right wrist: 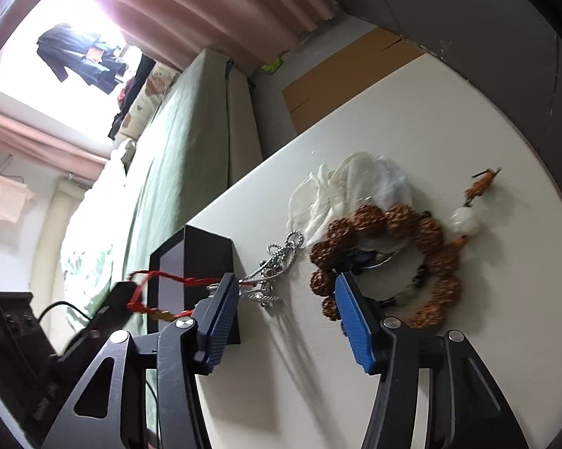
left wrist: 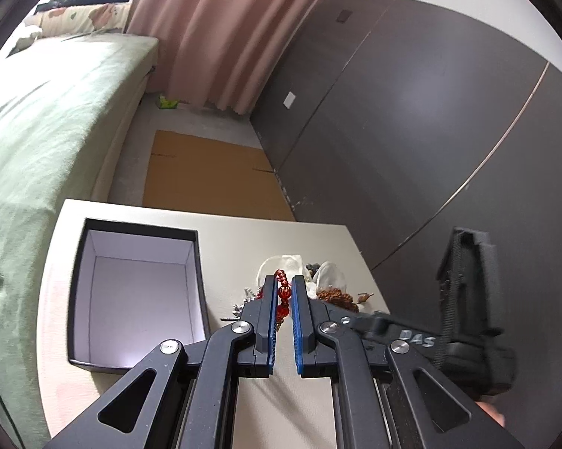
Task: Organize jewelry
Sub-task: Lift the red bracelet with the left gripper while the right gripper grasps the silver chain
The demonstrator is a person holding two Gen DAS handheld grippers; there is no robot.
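Note:
My left gripper [left wrist: 283, 280] is shut on a red bead bracelet [left wrist: 284, 293] and holds it above the white table [left wrist: 243, 239], right of an open black box [left wrist: 139, 292] with a white inside. In the right wrist view the red bracelet [right wrist: 157, 278] hangs from the left gripper's tip beside the black box [right wrist: 202, 258]. My right gripper [right wrist: 286, 280] is open over the jewelry pile: a silver ornament [right wrist: 277, 262], a brown seed-bead bracelet [right wrist: 393, 258] and a white cloth pouch [right wrist: 352, 183]. The right gripper's body [left wrist: 468, 318] shows in the left wrist view.
A white bead with an orange tassel [right wrist: 468, 217] lies at the pile's far side. A bed with a green cover [left wrist: 37, 149] runs along the table's left. Flat cardboard [left wrist: 210, 179] lies on the floor beyond the table. A dark wardrobe [left wrist: 430, 131] stands at the right.

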